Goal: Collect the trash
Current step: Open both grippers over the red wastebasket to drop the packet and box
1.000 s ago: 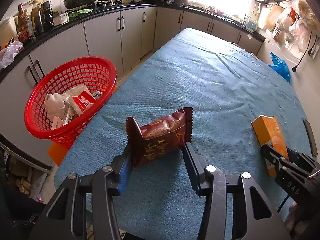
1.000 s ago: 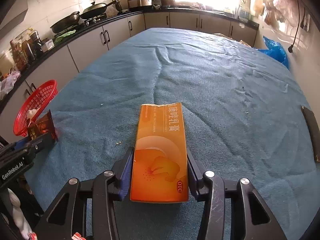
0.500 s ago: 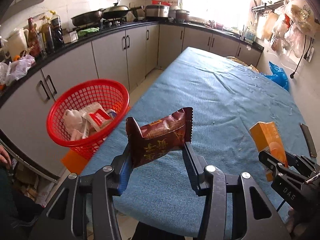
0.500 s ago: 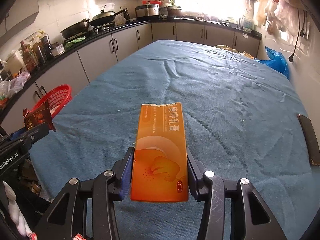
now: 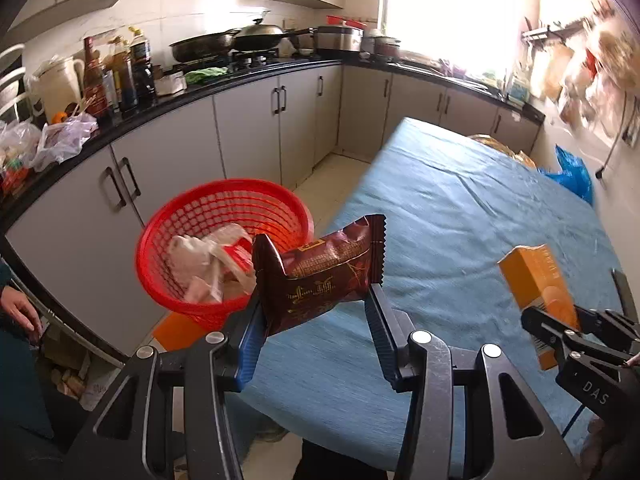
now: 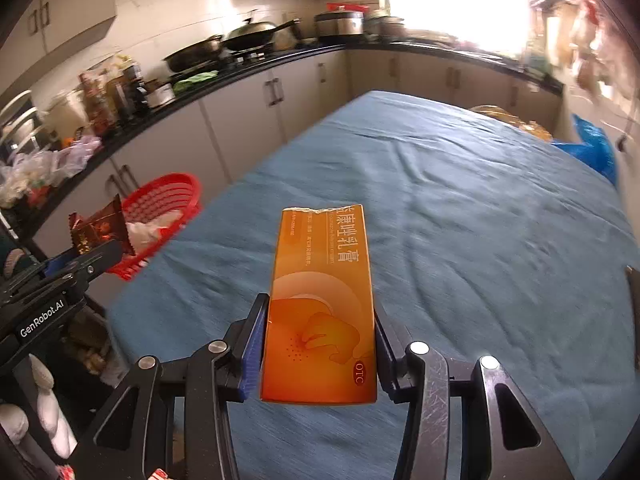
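A home kitchen: woks (image 5: 256, 38) on a hob; grey cabinets (image 5: 248, 136).

Left hand-held gripper (image 5: 316, 312): black angular frame, blue-edged ribbed finger pads, round silver screws at the pivots; white "GenRobot.AI" lettering along its side. Right hand-held gripper (image 6: 318, 344): same black build, blue pads, silver screws, scratched right link; "DAS" printed on the body, thin cable trailing below.

Blue-clothed table (image 6: 460, 200); dark flat object (image 6: 634, 300) at edge.
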Demonstrator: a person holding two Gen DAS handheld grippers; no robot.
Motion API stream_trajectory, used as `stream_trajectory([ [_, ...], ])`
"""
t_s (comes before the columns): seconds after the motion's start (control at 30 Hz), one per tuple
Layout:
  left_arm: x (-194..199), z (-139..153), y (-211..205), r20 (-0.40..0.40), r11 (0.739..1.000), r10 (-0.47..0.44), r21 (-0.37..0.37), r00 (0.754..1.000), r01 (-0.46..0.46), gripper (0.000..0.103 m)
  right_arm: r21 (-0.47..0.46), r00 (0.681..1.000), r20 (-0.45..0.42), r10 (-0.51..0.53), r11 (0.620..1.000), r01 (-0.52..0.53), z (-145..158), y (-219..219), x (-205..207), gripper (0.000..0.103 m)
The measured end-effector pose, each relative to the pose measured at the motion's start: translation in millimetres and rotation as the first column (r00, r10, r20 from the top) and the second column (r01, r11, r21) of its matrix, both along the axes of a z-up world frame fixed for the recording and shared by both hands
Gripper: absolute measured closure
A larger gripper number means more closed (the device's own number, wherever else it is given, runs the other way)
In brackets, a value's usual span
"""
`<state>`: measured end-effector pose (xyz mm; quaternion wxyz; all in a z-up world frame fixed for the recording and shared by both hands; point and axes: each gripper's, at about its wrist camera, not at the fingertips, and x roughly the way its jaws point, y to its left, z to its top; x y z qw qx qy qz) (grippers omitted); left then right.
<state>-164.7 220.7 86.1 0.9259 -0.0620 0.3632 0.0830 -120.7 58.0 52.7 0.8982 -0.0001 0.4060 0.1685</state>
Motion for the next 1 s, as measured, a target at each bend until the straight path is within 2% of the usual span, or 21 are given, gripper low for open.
stream_trajectory([
  [0.3, 14.0, 16.7, 89.1, 0.033, 0.989, 0.149, 0.009, 0.988, -0.149, 0.056, 0.036, 0.988, 0.024, 0.152, 0.988, -0.153, 13.6, 78.7, 34.1, 0.052],
  [0.5, 30.2, 13.6, 130.9, 0.035, 0.984, 0.180, -0.016, 0.983, -0.179, 0.056, 0.095, 0.975, 0.044, 0.218, 0.971, -0.221, 17.1, 118.1, 53.7, 0.052],
  [0.67, 46.5, 5.7, 151.4, 0.025, 0.981, 0.187, -0.049, 0.982, -0.186, 0.056, 0.179, 0.964, 0.039, 0.263, 0.947, -0.266, 12.2, 153.2, 79.4, 0.052],
  [0.8, 60.2, -4.7, 165.0, 0.000, 0.979, 0.194, -0.070, 0.981, -0.193, 0.056, 0.210, 0.957, 0.030, 0.290, 0.934, -0.290, 4.9, 181.4, 98.5, 0.052],
  [0.93, 69.1, -18.2, 173.4, -0.029, 0.973, 0.200, -0.110, 0.979, -0.202, 0.055, 0.252, 0.950, -0.010, 0.311, 0.921, -0.299, -8.1, 204.5, 116.8, 0.051],
  [1.0, 72.3, -23.0, 174.6, -0.037, 0.971, 0.198, -0.130, 0.980, -0.201, 0.054, 0.281, 0.945, -0.036, 0.326, 0.910, -0.303, -15.0, 210.5, 124.6, 0.046],
])
